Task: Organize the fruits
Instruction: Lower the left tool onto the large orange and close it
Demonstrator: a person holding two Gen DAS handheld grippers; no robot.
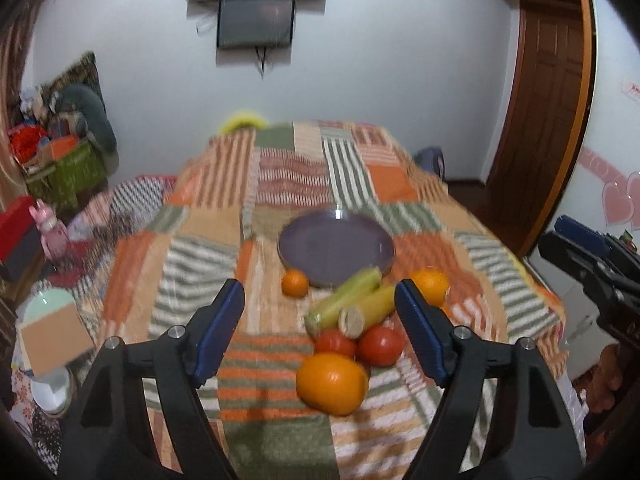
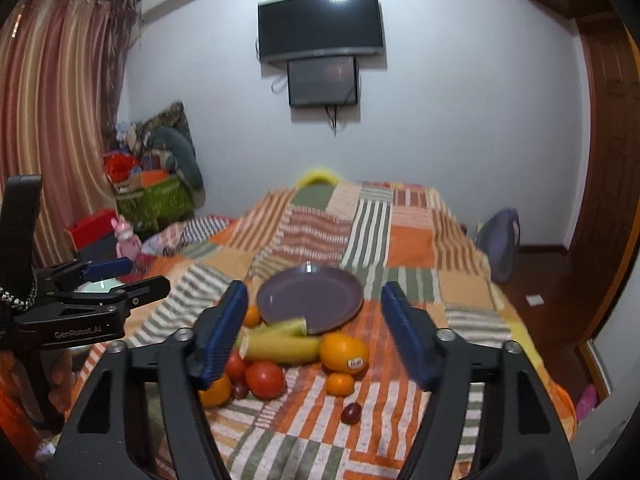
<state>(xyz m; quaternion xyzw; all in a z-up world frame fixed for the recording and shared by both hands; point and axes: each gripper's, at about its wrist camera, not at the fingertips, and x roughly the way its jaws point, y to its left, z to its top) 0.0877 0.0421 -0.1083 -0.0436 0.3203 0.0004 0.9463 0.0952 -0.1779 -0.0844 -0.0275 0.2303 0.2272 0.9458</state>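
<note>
A purple plate (image 1: 336,248) (image 2: 310,294) lies on the patchwork blanket (image 1: 200,248) (image 2: 416,248). In front of it sit several fruits: two corn cobs (image 1: 348,300) (image 2: 280,348), two tomatoes (image 1: 380,345) (image 2: 265,380), a large orange (image 1: 332,382), a stickered orange (image 2: 344,352), a small orange (image 1: 295,283) (image 2: 340,384) and a dark grape (image 2: 351,413). My left gripper (image 1: 318,290) hovers open above the pile, gripping nothing. My right gripper (image 2: 314,294) is open too, raised over the fruit, its left finger hiding part of an orange (image 2: 218,394).
The blanket covers a bed that drops off at both sides. A green basket (image 2: 156,200) of clutter and a pink toy (image 2: 126,236) stand left, a backpack (image 2: 500,244) and wooden door (image 1: 548,120) right. A TV (image 2: 320,26) hangs on the far wall.
</note>
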